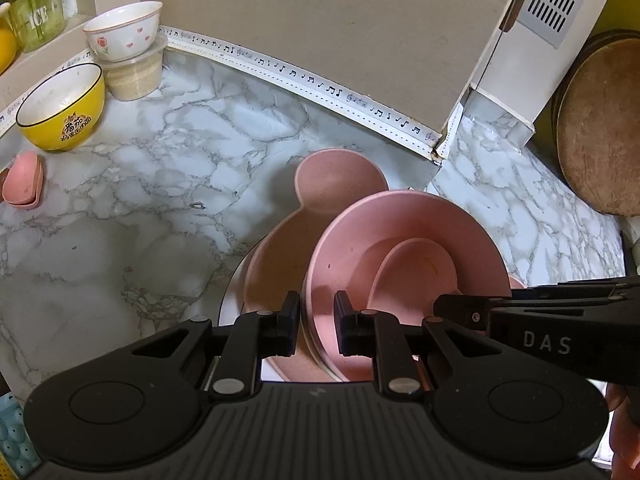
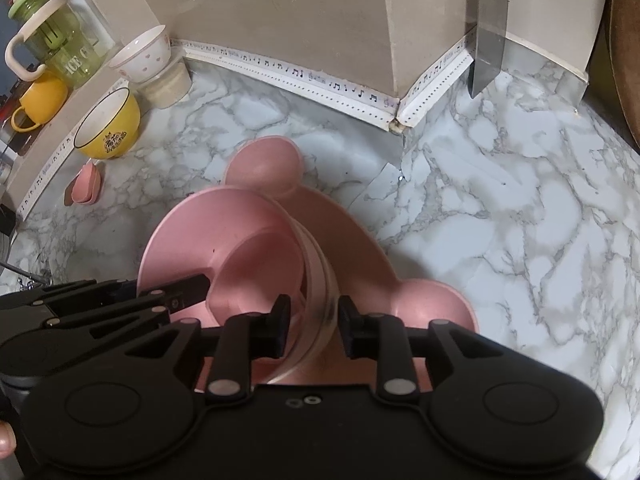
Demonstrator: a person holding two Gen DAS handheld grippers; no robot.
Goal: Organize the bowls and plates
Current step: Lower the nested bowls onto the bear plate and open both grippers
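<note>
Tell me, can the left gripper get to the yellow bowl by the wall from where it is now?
Probably not yet: the left gripper straddles the pink bowl's rim, so it must let go first. After that, the bare marble counter toward the yellow bowl looks free.
</note>
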